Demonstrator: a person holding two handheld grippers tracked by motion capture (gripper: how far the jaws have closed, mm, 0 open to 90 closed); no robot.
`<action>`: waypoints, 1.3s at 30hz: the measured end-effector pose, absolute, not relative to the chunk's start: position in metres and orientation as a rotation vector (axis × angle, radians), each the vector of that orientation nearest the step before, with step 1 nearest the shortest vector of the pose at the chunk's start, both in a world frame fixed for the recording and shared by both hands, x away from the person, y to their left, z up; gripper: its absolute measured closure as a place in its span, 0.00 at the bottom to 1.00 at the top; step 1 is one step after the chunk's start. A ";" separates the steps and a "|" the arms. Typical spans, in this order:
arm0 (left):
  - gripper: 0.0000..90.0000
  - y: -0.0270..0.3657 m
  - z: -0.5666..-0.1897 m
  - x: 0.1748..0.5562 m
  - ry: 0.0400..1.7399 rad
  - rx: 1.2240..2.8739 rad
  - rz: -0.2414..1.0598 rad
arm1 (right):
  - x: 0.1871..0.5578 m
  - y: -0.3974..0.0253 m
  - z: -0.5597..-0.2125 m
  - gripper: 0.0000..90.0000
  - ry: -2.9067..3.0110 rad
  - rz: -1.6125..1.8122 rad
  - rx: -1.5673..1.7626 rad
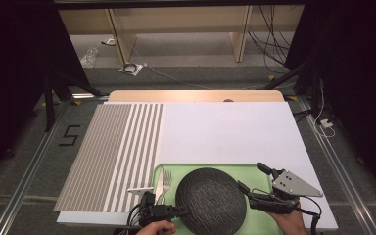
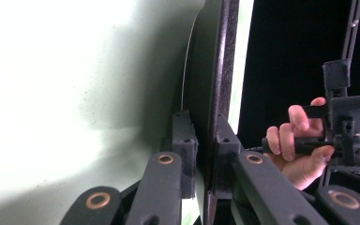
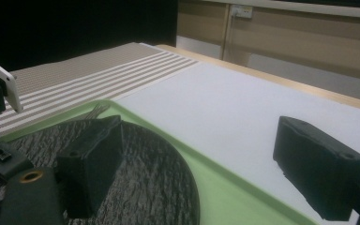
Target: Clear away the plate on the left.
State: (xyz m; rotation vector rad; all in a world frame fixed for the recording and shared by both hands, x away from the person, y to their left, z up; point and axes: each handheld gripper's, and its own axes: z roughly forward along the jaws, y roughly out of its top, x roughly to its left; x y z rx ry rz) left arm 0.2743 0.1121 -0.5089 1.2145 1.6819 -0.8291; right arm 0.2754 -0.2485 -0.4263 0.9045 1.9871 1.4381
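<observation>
Lower centre of the high view: left gripper (image 1: 185, 211) clamps the black plate's (image 1: 210, 199) rim; right gripper (image 1: 253, 180) stands open beside it on the green tray (image 1: 254, 170).

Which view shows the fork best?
The high view: the fork lies whole on the green tray, left of the black plate. The right gripper view catches just its tines beyond the plate's rim.
</observation>
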 end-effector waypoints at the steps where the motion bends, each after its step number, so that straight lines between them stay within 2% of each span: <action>1: 0.93 0.112 -0.509 0.274 1.684 1.216 -0.828 | 0.276 -0.248 -0.427 0.19 1.983 1.444 0.903; 13: 0.94 0.114 -0.508 0.275 1.706 1.232 -0.798 | 0.275 -0.248 -0.426 0.19 1.985 1.443 0.896; 17: 0.90 0.117 -0.506 0.278 1.708 1.247 -0.777 | 0.275 -0.247 -0.427 0.19 1.983 1.449 0.896; 27: 0.65 0.114 -0.507 0.279 1.706 1.311 -0.793 | 0.275 -0.247 -0.427 0.19 1.987 1.448 0.895; 33: 0.57 0.115 -0.500 0.281 1.676 1.378 -0.748 | 0.275 -0.247 -0.427 0.19 1.988 1.448 0.896; 39: 0.53 0.117 -0.498 0.283 1.652 1.420 -0.702 | 0.275 -0.246 -0.427 0.19 1.990 1.446 0.895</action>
